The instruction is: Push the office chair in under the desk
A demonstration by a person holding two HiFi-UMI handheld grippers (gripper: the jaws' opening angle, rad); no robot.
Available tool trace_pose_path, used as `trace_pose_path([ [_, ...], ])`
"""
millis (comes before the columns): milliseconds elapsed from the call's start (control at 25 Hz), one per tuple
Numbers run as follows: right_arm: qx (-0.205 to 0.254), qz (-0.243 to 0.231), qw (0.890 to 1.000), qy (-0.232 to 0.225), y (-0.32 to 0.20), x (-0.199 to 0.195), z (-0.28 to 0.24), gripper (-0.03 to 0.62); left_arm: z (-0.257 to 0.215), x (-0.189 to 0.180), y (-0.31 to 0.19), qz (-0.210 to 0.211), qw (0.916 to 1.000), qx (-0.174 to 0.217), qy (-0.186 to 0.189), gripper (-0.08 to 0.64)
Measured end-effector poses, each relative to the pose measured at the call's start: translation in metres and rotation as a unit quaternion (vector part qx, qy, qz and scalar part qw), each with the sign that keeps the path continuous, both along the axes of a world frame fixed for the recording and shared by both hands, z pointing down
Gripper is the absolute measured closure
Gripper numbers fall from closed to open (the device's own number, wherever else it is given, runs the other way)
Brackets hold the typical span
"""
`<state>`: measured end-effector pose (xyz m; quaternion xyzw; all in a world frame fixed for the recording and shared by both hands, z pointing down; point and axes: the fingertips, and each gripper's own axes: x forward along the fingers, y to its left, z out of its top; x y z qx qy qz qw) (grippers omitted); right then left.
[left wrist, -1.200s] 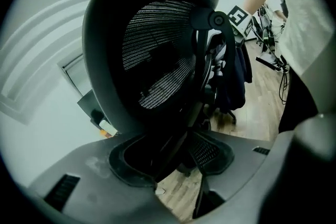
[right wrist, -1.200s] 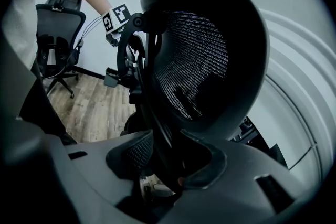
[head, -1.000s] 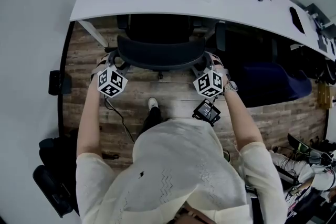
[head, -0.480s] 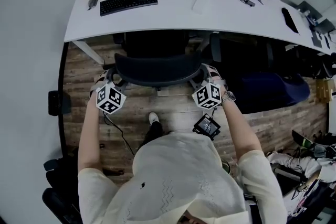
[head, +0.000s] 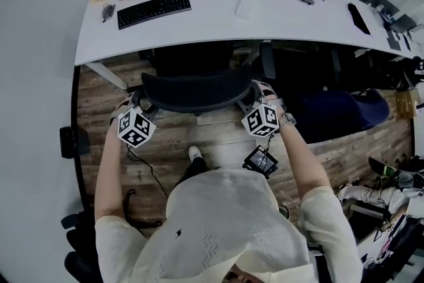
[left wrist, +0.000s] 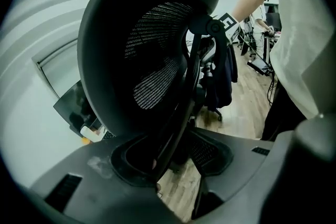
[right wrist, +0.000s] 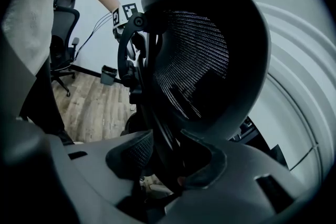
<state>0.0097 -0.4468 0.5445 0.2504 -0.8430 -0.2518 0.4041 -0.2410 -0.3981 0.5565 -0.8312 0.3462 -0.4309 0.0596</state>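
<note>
Desk ahead; office chair backrest rims between left fingers, right fingers

Black mesh chair between left gripper and right gripper, both cubes black-and-white square-patterned; white desk beyond them, brown wood-grain floor below.

From the head camera we look steeply down on the office chair from high above and behind it, facing the desk beyond it. The left gripper carries our second camera. It sits very close at the chair's left edge and looks across the mesh back toward the right. The right gripper carries the third, just as close at the chair's right edge, looking leftward. All three views share the chair's backrest. Each gripper view also catches the other gripper beyond the chair.
</note>
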Motion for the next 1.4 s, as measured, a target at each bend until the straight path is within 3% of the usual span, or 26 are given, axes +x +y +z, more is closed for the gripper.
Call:
trace_pose_path([
  [800,-0.015,0.028,0.999,0.010,-0.017,0.002,0.000,0.423,-0.003,0.003,-0.013,0.069,0.9975,0.010,-0.003,0.396],
  [1400,-0.010,0.030,0.999,0.003,-0.022,0.004,-0.001,0.417,-0.007,0.006,-0.021,0.058,0.9971,0.049,0.010,0.410],
])
